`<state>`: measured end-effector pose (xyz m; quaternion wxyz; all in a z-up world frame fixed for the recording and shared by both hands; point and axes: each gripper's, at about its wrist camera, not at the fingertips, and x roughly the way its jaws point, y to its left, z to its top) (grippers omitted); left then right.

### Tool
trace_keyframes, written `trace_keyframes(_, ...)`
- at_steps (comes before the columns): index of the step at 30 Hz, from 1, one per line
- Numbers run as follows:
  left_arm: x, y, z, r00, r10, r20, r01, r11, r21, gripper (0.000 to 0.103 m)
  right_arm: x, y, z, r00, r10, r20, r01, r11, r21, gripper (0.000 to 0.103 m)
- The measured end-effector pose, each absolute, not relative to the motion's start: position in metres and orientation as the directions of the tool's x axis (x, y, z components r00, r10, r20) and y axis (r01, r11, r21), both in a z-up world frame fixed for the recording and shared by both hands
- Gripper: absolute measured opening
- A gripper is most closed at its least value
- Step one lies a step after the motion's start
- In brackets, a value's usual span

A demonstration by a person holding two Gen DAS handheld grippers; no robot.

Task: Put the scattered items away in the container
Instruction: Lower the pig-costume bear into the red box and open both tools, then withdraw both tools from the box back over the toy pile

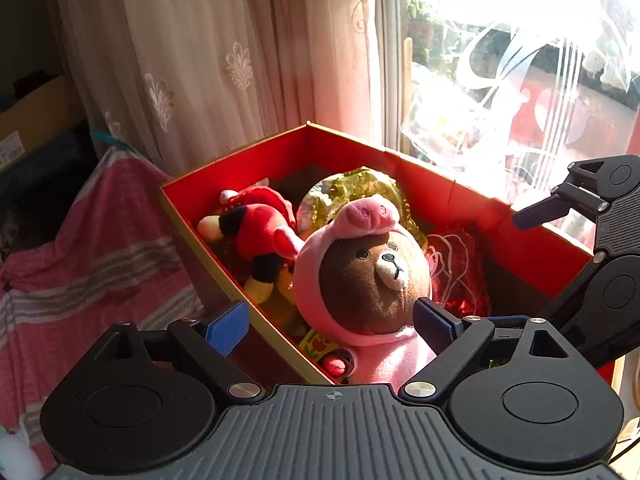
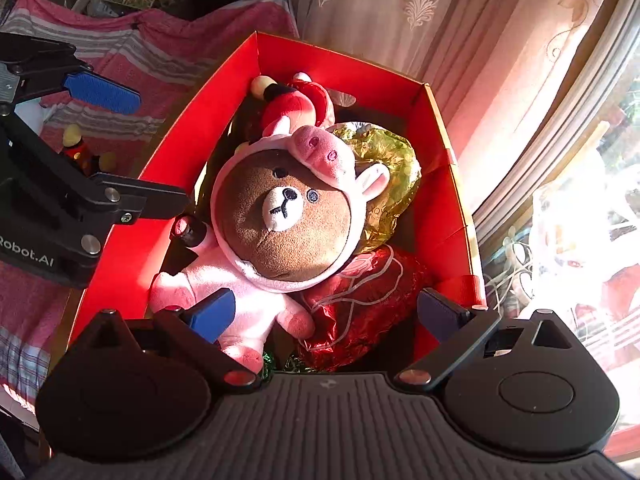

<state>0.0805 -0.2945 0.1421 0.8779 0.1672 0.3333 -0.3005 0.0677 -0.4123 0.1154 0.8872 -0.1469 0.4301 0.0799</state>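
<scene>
A red open box (image 1: 400,168) (image 2: 448,184) holds a brown bear plush in a pink pig suit (image 1: 364,276) (image 2: 280,232). It lies on its back over a red mouse plush (image 1: 256,232) (image 2: 296,104), a gold foil balloon (image 1: 352,188) (image 2: 388,168) and a red foil heart (image 1: 456,264) (image 2: 360,292). My left gripper (image 1: 330,320) (image 2: 140,148) stands open and straddles the box's left wall and the bear. Its pads do not press on the bear. My right gripper (image 2: 326,314) (image 1: 560,216) is open low over the bear's body and the red heart, holding nothing.
A pink striped cloth (image 1: 80,264) (image 2: 168,52) lies left of the box, with a small red and yellow toy (image 2: 80,148) on it. A patterned curtain (image 1: 192,60) hangs behind the box, and a bright window (image 1: 520,80) is at the right. A cardboard box (image 1: 28,120) stands at far left.
</scene>
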Motion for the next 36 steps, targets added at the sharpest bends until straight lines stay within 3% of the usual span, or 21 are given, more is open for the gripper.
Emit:
trace_keyframes(15,0.084,-0.238,0.156,0.628,-0.405,-0.664,0.604,0.792,0.089,0.095,0.071,-0.393,0.138,0.678,-0.006,-0.735,-0.178,0.969,-0.172,0.099)
trace_keyframes(28,0.103,-0.142,0.141,0.677,-0.238,-0.697,0.481,0.86,0.172,0.095,0.061,-0.333,0.165,0.723,0.143,-0.676,-0.253,0.965,-0.067,0.099)
trace_keyframes(36,0.109,-0.067,0.113,0.664,-0.119,-0.738,0.376,0.907,0.192,0.095,0.06,-0.28,0.161,0.696,0.207,-0.687,-0.336,0.94,-0.057,0.1)
